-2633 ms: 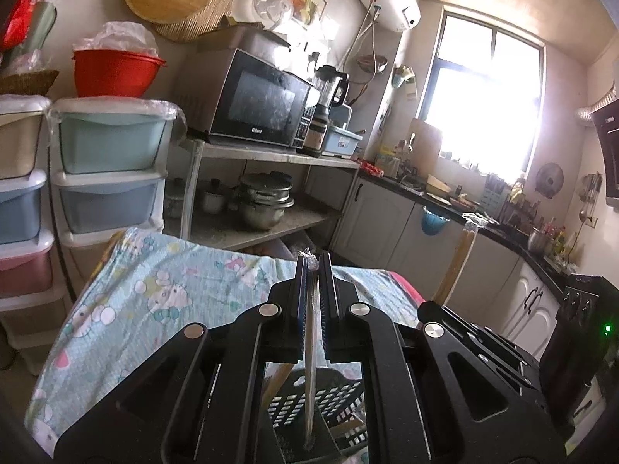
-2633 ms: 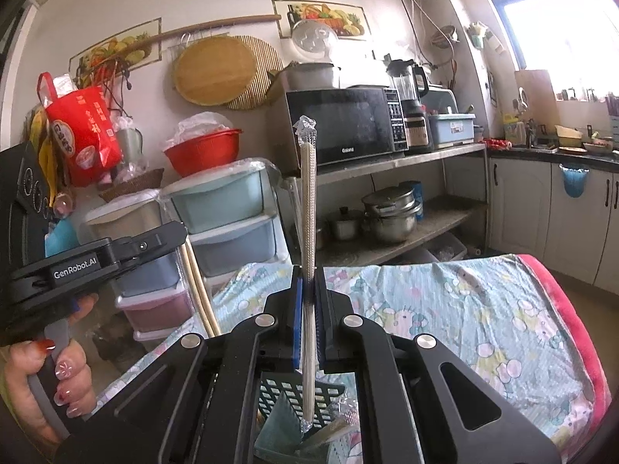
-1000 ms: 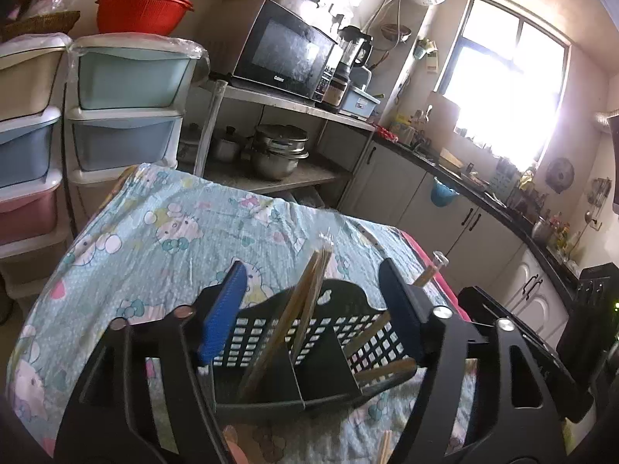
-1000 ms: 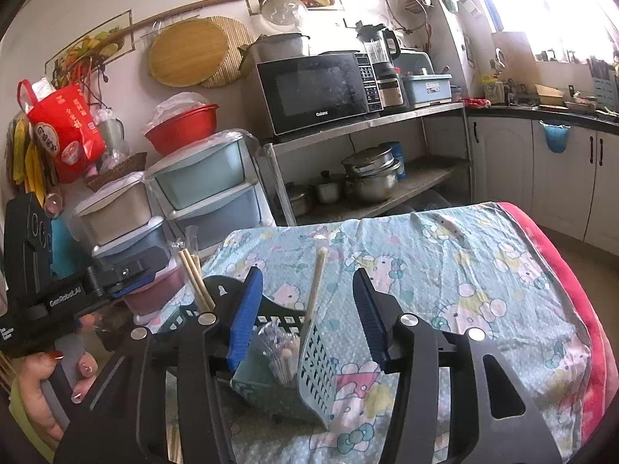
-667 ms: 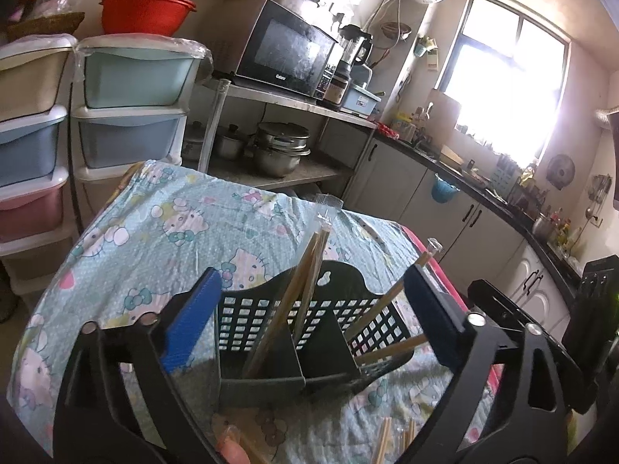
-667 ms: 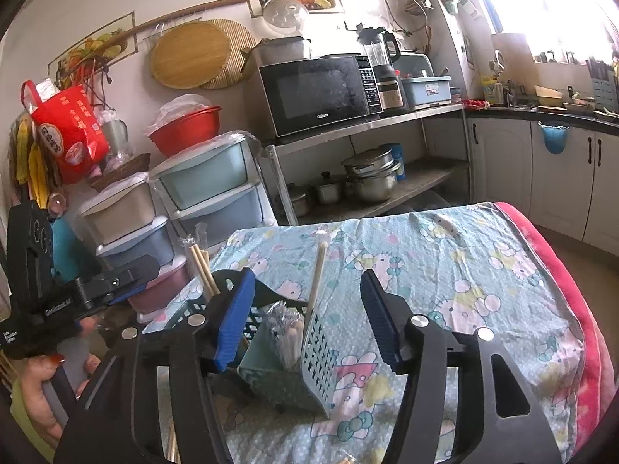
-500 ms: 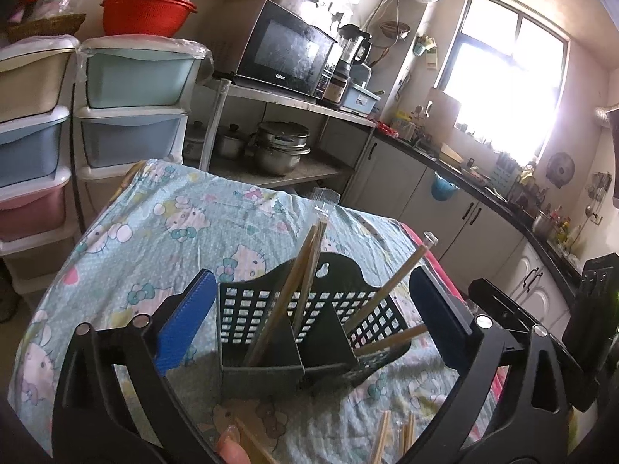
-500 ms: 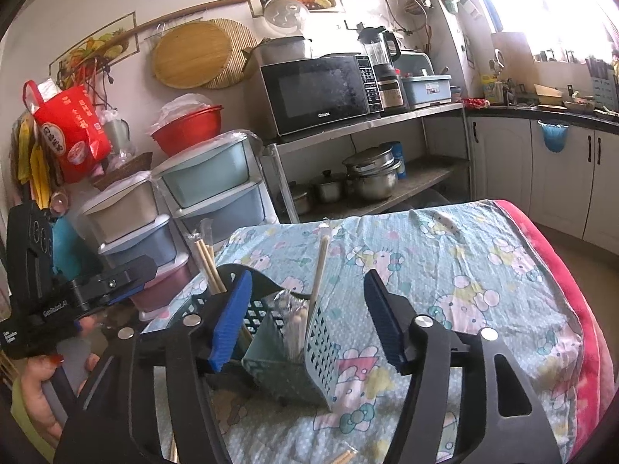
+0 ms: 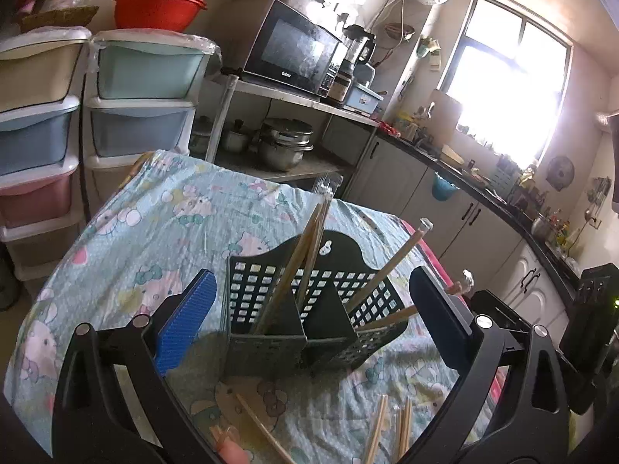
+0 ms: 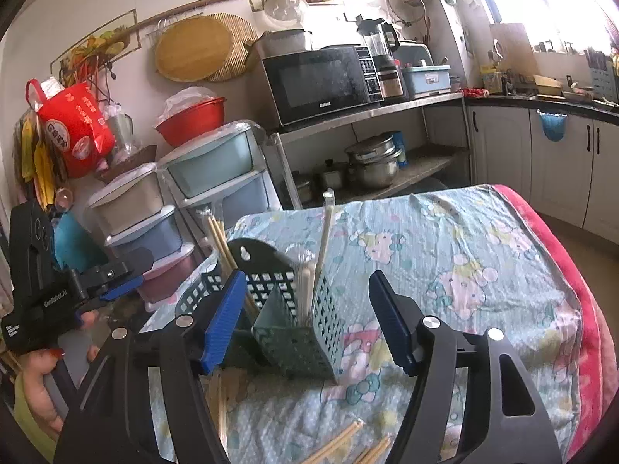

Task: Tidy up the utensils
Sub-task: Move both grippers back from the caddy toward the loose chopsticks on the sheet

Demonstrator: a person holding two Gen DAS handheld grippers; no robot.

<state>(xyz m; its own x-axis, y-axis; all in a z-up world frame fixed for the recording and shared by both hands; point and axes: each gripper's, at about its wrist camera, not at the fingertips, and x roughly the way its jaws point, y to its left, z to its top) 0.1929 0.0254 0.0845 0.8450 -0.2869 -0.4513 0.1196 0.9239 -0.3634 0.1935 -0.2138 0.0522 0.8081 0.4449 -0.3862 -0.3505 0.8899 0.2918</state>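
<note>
A dark green perforated utensil caddy (image 9: 271,328) stands on the table, also in the right wrist view (image 10: 305,332). Wrapped chopsticks (image 9: 309,255) stand upright in its compartments, and another pair (image 10: 323,247) shows in the right wrist view. My left gripper (image 9: 309,317) is open and empty, its jaws spread wide just in front of the caddy. My right gripper (image 10: 309,317) is open and empty, in front of the caddy from the other side. Loose chopsticks (image 9: 390,425) lie on the cloth near me, also in the right wrist view (image 10: 340,444).
The table has a light blue cartoon-print cloth (image 9: 154,216) with a red edge (image 10: 592,309). Stacked plastic drawers (image 9: 143,100) and a shelf with a microwave (image 9: 294,58) and pots stand behind. Kitchen cabinets (image 10: 541,154) line the right.
Both grippers let go of their wrapped chopsticks, which now stand in the caddy. Both jaws opened wide and both grippers drew back from the caddy.
</note>
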